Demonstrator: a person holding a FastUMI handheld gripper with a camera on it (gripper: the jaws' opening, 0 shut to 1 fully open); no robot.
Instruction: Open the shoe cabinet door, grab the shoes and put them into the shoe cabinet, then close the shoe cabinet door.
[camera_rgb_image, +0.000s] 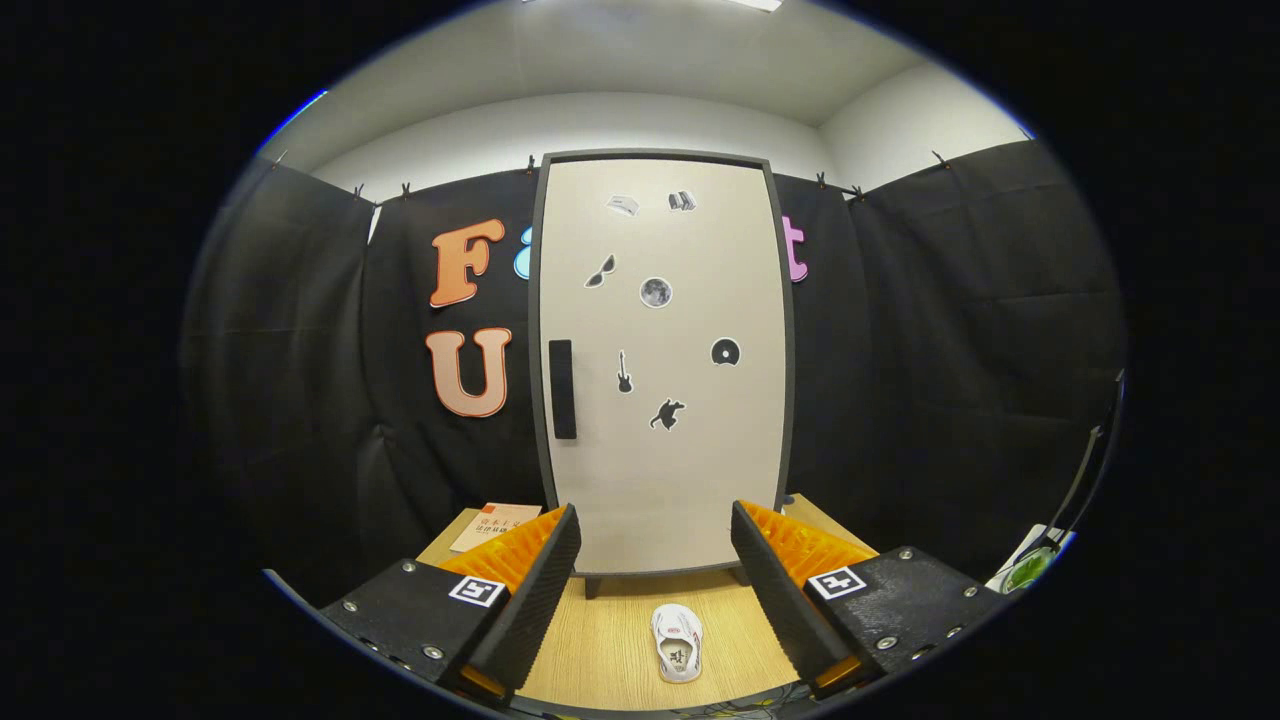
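Nothing's done yet from what I see: my claw (655, 575) hangs wide open and empty, the small white shoe (677, 642) sits on the light wooden worktop (600, 650) between its fingers, and the tall beige shoe cabinet door (660, 370) beyond is shut.

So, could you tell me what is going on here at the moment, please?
A person's hand-held gripper faces a tall beige shoe cabinet with a dark frame, standing on a light wooden table. Its door, dotted with small stickers, is shut, and the black vertical handle is untouched. The gripper's fingers are open and hold nothing. A small white shoe lies on the table between them, just before the cabinet. A booklet lies off to the left.
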